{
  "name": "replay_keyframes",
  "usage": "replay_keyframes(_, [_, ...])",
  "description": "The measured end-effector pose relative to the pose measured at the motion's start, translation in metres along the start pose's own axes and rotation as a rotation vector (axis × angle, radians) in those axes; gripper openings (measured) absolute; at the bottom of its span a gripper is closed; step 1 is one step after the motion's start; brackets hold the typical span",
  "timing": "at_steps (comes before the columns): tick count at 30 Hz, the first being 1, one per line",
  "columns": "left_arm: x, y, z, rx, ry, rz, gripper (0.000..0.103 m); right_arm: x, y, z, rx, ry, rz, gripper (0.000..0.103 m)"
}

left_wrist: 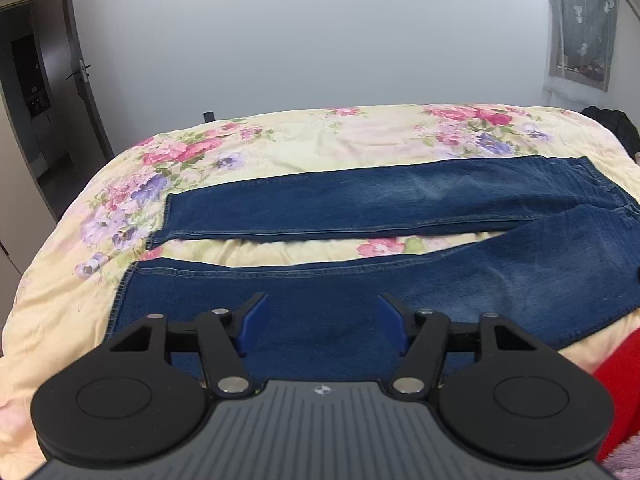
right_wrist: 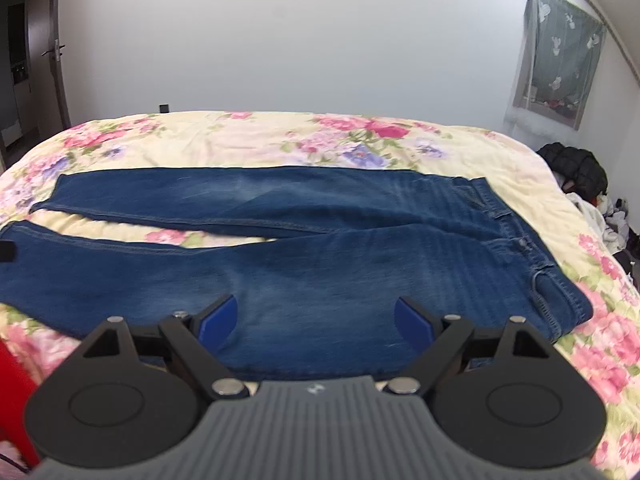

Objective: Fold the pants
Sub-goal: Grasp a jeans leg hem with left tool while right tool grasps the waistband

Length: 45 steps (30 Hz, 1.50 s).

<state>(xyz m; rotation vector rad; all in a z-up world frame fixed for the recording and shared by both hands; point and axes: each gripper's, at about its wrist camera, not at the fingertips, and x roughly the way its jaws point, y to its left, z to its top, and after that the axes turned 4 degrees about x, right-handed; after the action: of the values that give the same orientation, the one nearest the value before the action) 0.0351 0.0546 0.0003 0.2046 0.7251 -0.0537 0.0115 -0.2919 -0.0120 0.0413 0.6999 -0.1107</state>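
On the floral bed [right_wrist: 256, 136] lie jeans [right_wrist: 320, 248] — near edge hidden behind 2 hand-held grippers, left [left_wrist: 322, 312] and right [right_wrist: 316, 316], both gaping empty.

Blue denim pants [right_wrist: 320, 248] lie flat, unfolded, across floral bedspread [right_wrist: 248, 136]. Legs spread in narrow V toward left, hems apart, strip of bedspread between. Waistband at right, button visible. Near leg overlaps bed's front edge.
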Motion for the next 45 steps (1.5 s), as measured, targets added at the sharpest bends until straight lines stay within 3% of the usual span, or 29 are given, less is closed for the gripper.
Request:
replay_keyframes(5, [0.031, 0.033, 0.003, -0.035, 0.046, 0.057, 0.061, 0.03, -0.048, 0.005, 0.032, 0.01, -0.063, 0.082])
replay_keyframes(11, [0.063, 0.076, 0.005, 0.001, 0.035, 0.122, 0.057, 0.061, -0.104, 0.009, 0.053, 0.04, -0.136, 0.081])
replay_keyframes(14, [0.081, 0.101, 0.005, 0.008, 0.064, 0.093, 0.055, 0.076, -0.125, 0.004, 0.013, 0.058, -0.165, 0.066])
replay_keyframes(16, [0.09, 0.111, 0.001, 0.075, 0.082, 0.091, 0.055, 0.084, -0.137, 0.0, -0.006, 0.068, -0.168, 0.057])
replay_keyframes(20, [0.105, 0.121, -0.013, 0.223, 0.164, 0.095, 0.055, 0.089, -0.155, -0.006, 0.006, 0.103, -0.23, 0.059])
replay_keyframes(23, [0.116, 0.131, -0.025, 0.277, 0.248, 0.028, 0.055, 0.092, -0.164, -0.012, 0.017, 0.12, -0.251, 0.063])
replay_keyframes(30, [0.133, 0.113, -0.061, 0.638, 0.424, -0.104, 0.056, 0.097, -0.184, -0.017, 0.071, 0.143, -0.311, 0.064])
replay_keyframes(33, [0.135, 0.109, -0.067, 0.689, 0.467, -0.156, 0.064, 0.096, -0.197, -0.017, 0.116, 0.149, -0.337, 0.068])
replay_keyframes(35, [0.138, 0.108, -0.069, 0.725, 0.454, -0.141, 0.072, 0.096, -0.204, -0.018, 0.127, 0.156, -0.351, 0.068])
replay_keyframes(41, [0.165, 0.088, -0.082, 0.871, 0.556, -0.115, 0.073, 0.101, -0.218, -0.023, 0.123, 0.191, -0.36, 0.068])
replay_keyframes(45, [0.173, 0.072, -0.089, 0.943, 0.539, -0.035, 0.071, 0.101, -0.226, -0.025, 0.121, 0.194, -0.355, 0.068])
